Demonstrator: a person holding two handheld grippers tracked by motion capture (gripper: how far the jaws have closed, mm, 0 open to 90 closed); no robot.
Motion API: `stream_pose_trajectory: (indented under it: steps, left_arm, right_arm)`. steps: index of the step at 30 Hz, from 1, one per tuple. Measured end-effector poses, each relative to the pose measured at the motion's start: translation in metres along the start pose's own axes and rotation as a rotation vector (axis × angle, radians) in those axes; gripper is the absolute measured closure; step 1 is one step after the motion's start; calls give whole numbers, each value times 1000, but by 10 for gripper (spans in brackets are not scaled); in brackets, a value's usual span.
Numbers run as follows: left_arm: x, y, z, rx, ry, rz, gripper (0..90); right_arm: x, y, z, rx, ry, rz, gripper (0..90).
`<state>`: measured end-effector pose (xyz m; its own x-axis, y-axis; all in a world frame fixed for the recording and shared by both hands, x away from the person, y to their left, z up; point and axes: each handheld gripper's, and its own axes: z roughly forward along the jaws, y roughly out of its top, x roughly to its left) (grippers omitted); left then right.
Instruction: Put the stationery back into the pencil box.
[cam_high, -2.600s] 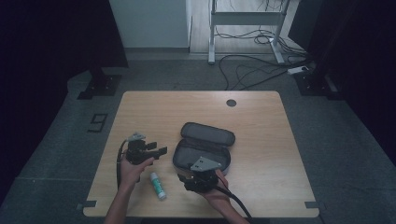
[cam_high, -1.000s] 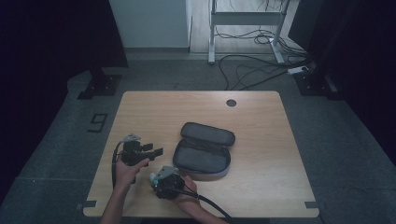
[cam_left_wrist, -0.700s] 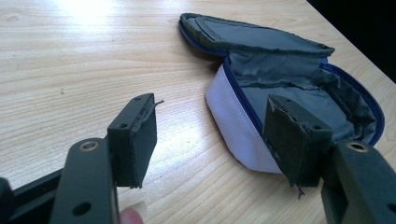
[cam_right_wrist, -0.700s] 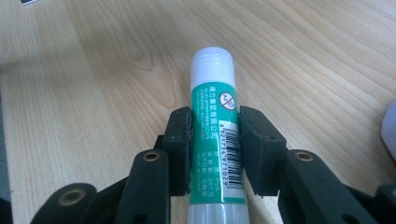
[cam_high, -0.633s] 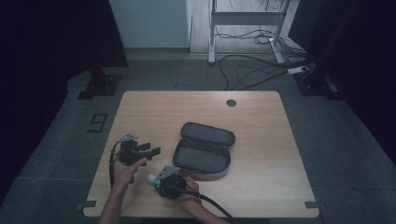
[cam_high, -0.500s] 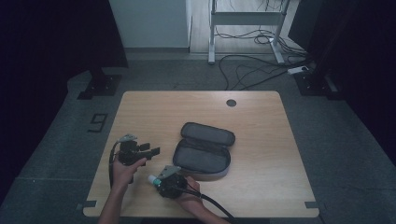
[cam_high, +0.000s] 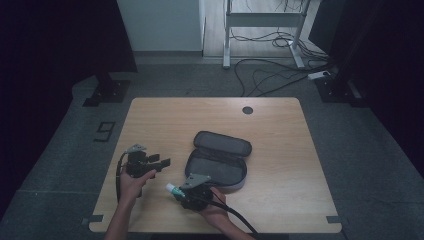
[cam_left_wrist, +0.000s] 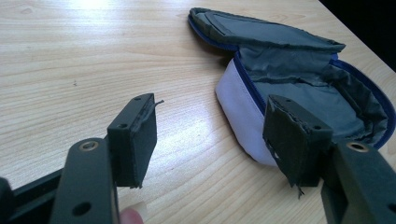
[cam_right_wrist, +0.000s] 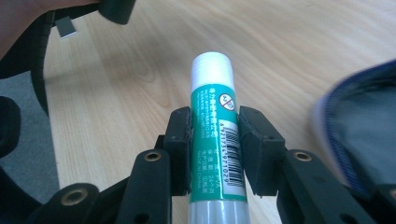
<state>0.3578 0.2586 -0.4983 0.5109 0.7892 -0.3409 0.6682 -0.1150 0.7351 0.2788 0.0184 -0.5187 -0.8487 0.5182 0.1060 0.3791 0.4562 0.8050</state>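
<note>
A pale wooden counter (cam_high: 280, 125) stands on a grey floor in a dim room. At its left the left tool (cam_high: 161, 163) hovers with its jaws standing wide apart and nothing between them, aimed toward the open grey zip-up fabric case with blue edging (cam_high: 220, 162). Just right of it, the right tool (cam_right_wrist: 215, 140) has just been closing and now clamps the green-labelled, white-capped glue stick (cam_right_wrist: 214, 126) above the counter beside the case. The pick-up looks done; placing the stick inside the case remains.
</note>
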Motion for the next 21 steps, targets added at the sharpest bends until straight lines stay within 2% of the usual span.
stream_pose_trajectory:
  steps: [9, 21]
  left_arm:
    - [3, -3, 1, 15, 9, -3, 354]
    - [2, -3, 2, 21, 9, 1, 354]
  right_arm:
    - [-19, -4, -25, -42, -44, 29, 649]
    - [-32, -4, -43, -80, -81, 59, 649]
